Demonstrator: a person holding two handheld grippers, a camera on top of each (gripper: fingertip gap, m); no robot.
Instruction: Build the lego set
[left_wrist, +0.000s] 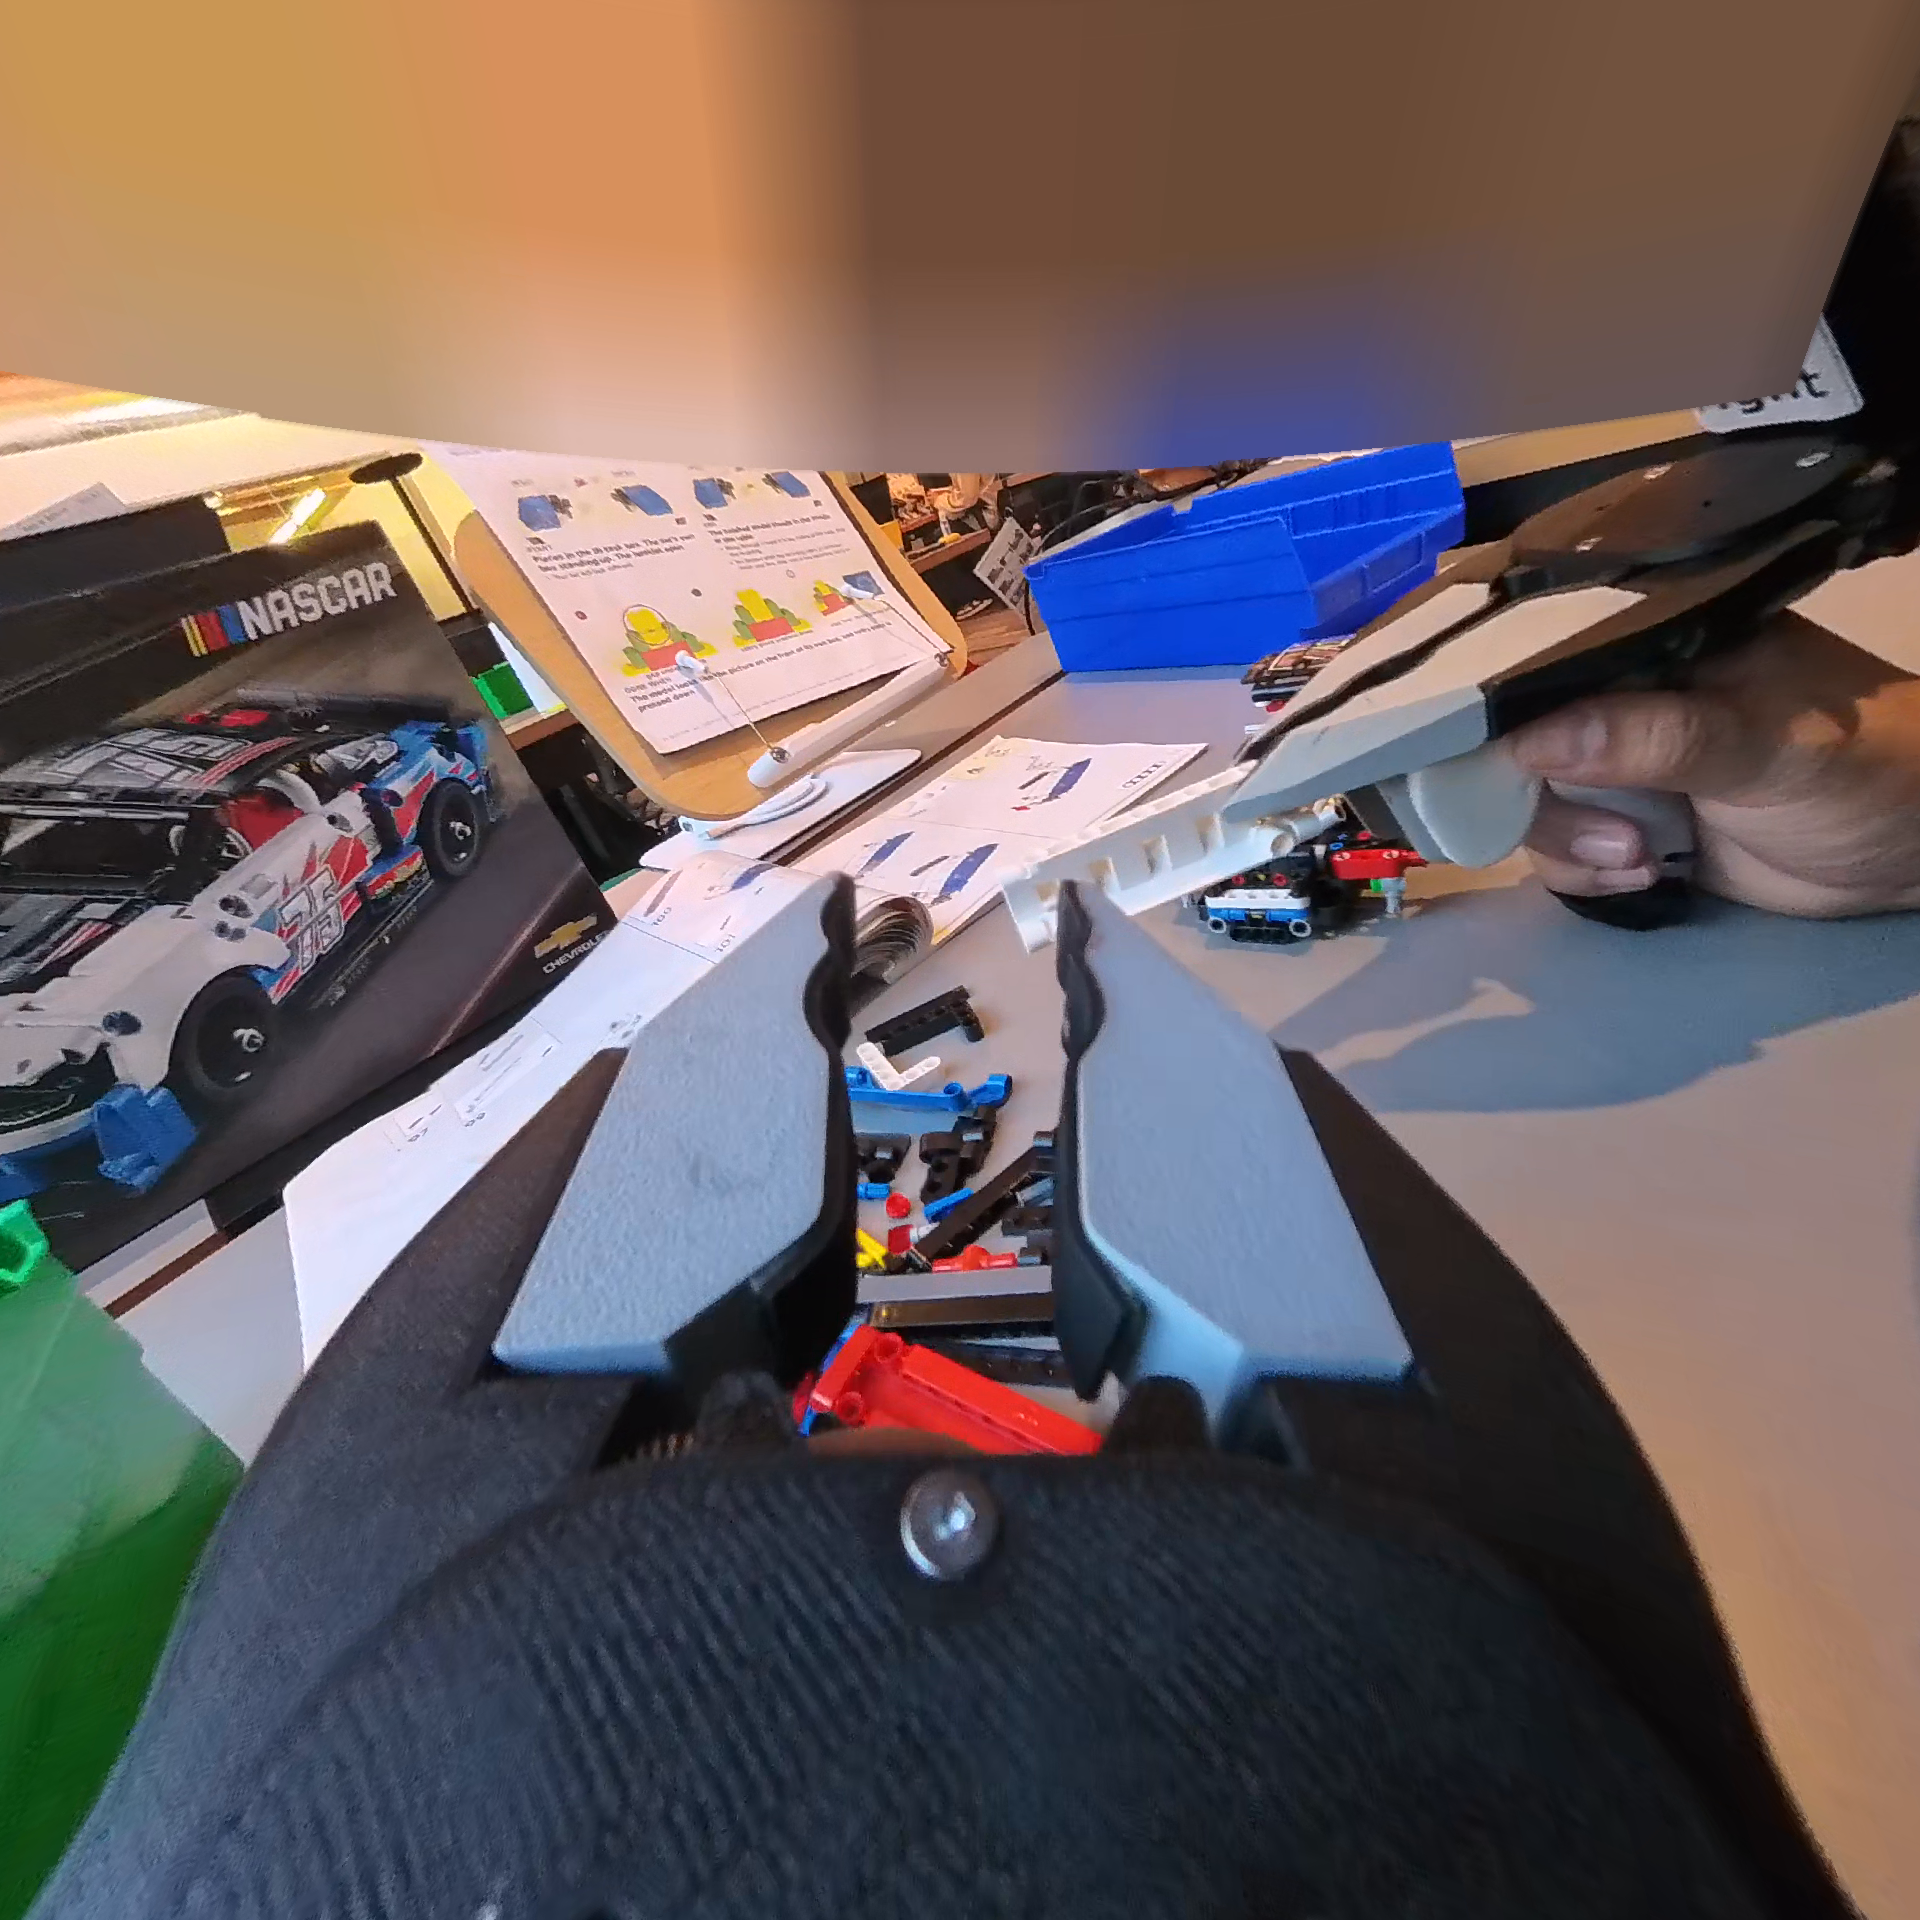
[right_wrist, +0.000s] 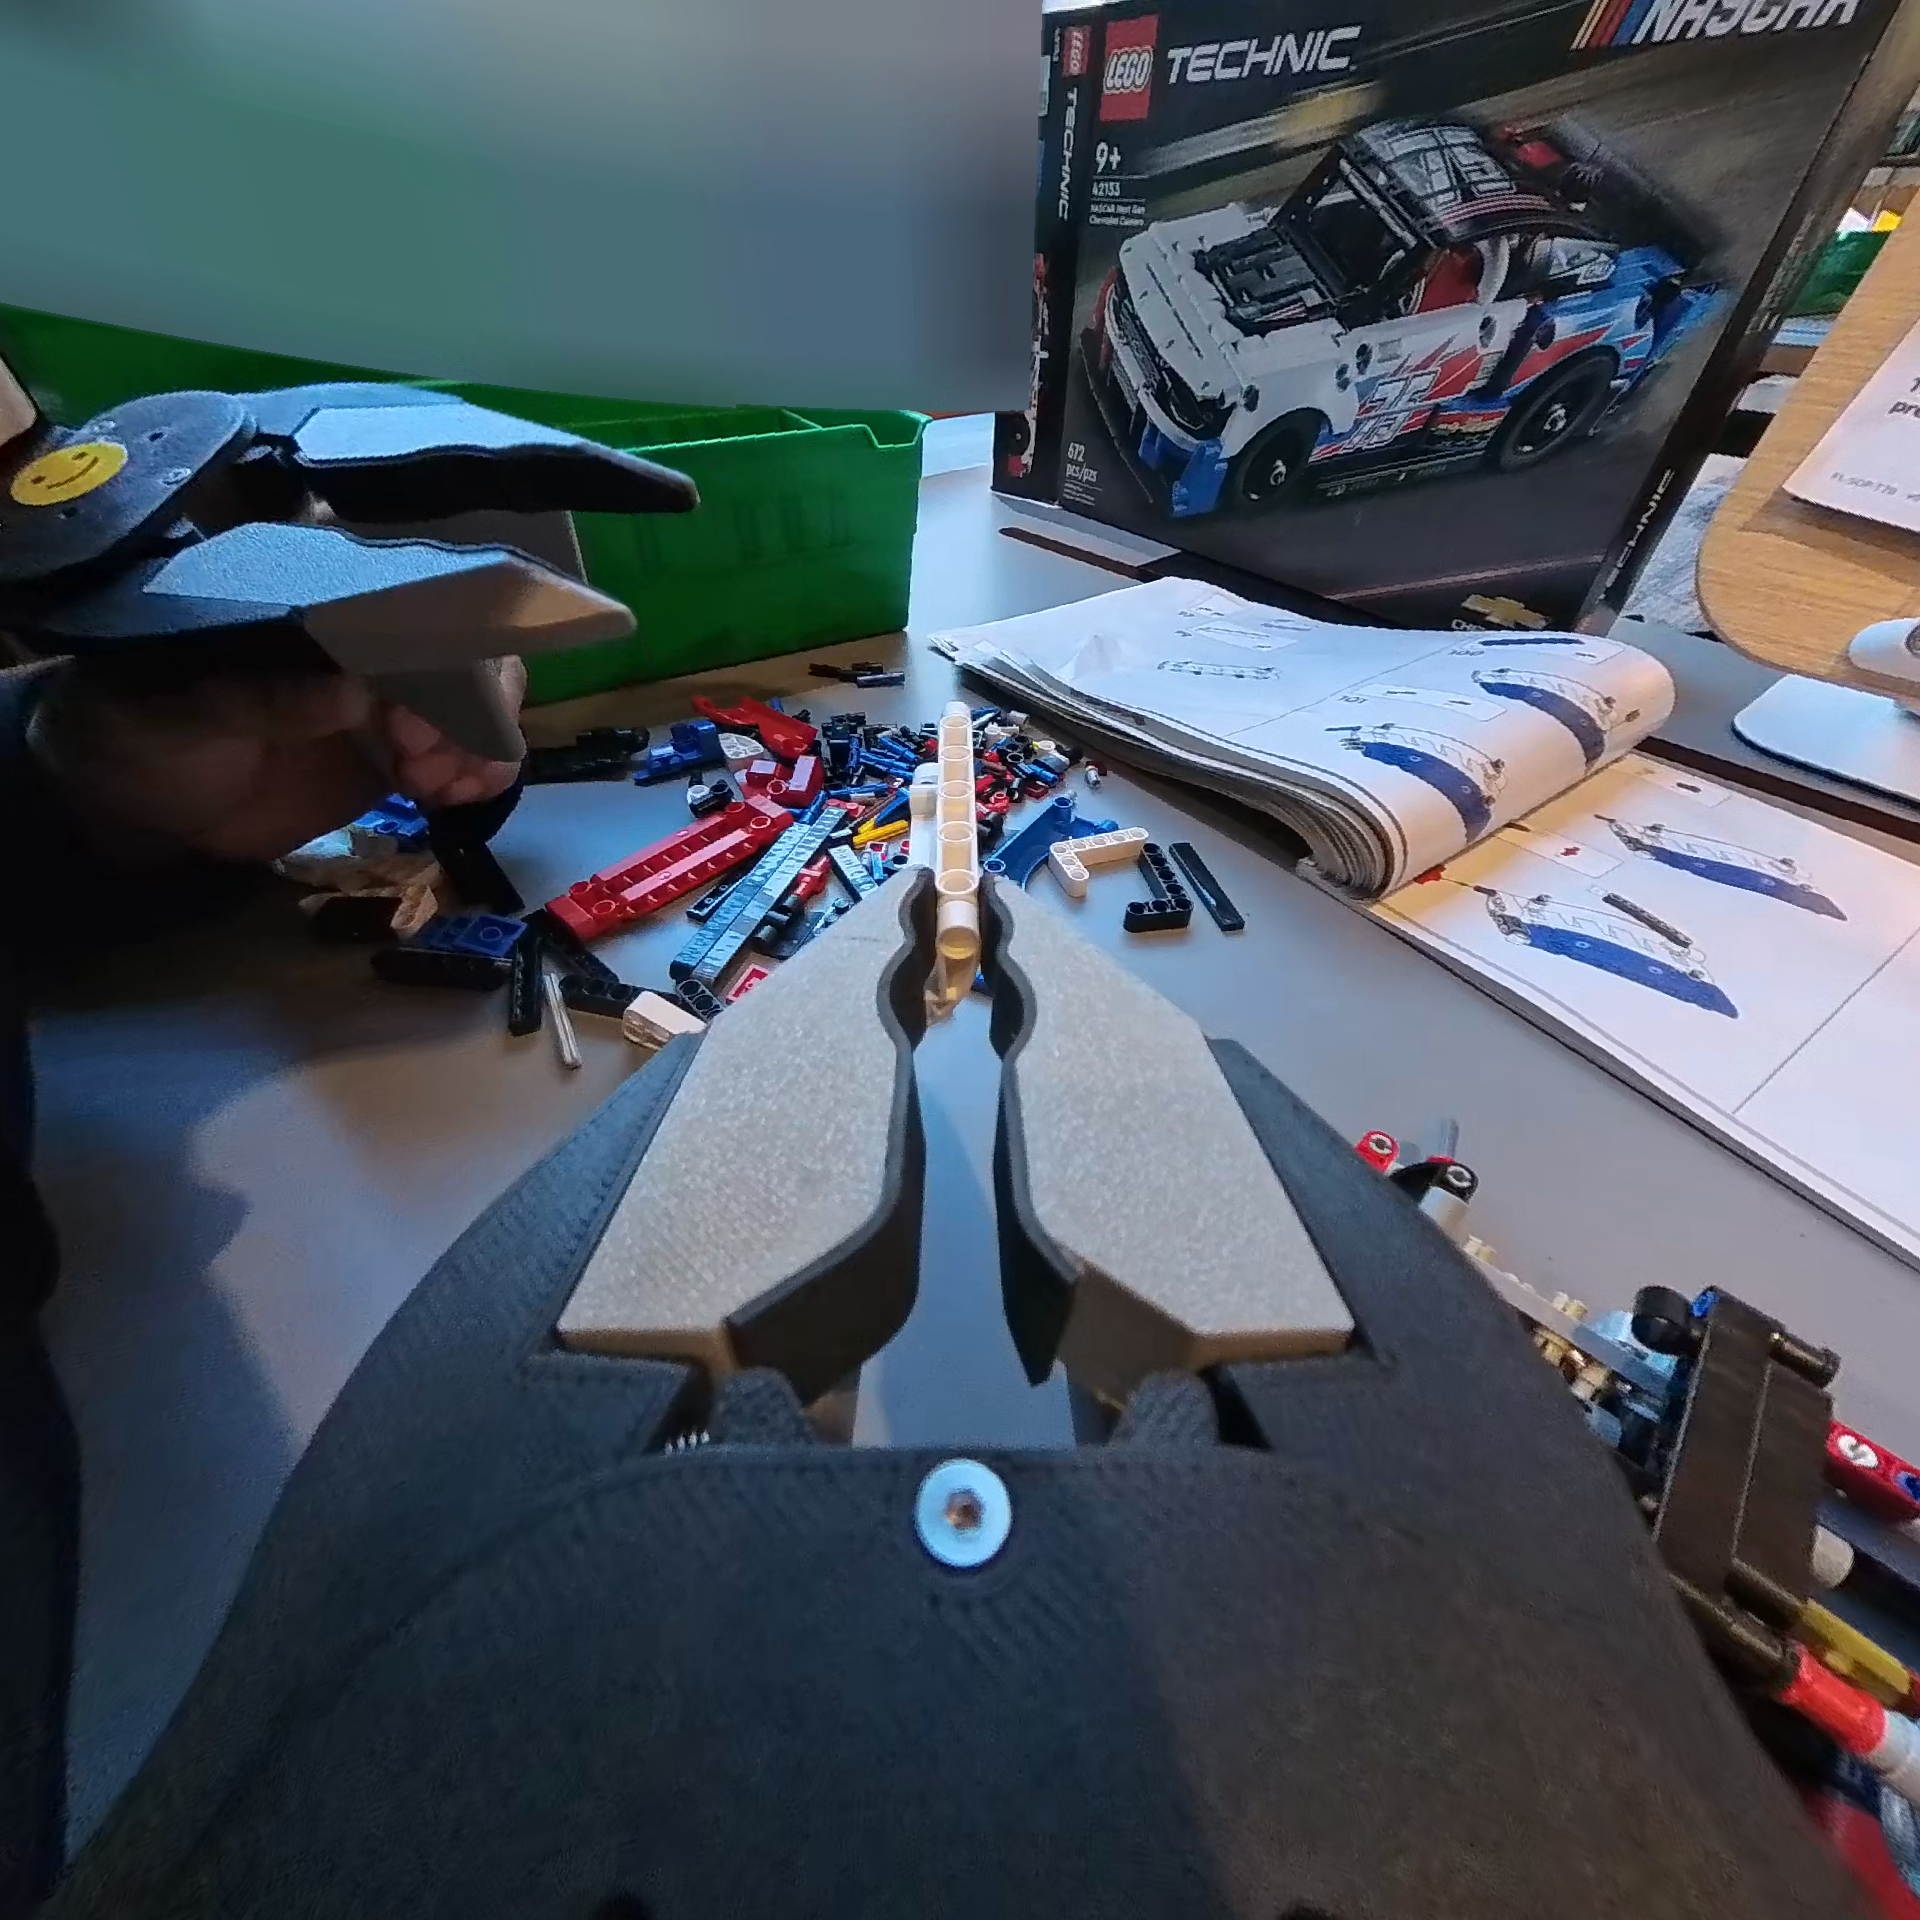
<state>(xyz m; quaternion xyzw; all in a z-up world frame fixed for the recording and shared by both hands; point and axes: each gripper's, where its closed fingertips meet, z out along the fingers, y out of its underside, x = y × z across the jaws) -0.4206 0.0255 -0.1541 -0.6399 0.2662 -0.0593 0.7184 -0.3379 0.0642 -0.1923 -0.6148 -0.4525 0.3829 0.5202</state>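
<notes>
My right gripper (right_wrist: 953, 904) is shut on one end of a long white Technic beam (right_wrist: 951, 800), which points forward above the table. From the left wrist view the right gripper (left_wrist: 1247, 795) comes in from the right, and the white beam (left_wrist: 1132, 857) reaches toward my left fingertips. My left gripper (left_wrist: 951, 914) is open and empty, raised above a pile of loose red, blue and black pieces (left_wrist: 935, 1174). In the right wrist view the left gripper (right_wrist: 655, 561) is at the left, apart from the beam, over the loose pieces (right_wrist: 769, 842).
The open instruction booklet (right_wrist: 1507, 831) lies right of the pile. The set's box (right_wrist: 1403, 312) stands behind it. A green bin (right_wrist: 748, 520) sits at the back left and a blue bin (left_wrist: 1247, 582) farther off. A partly built chassis (right_wrist: 1714, 1455) lies at the right. A stand (left_wrist: 665, 790) holds a printed sheet. The gap from one gripper's tips to the other's is roughly 11 cm.
</notes>
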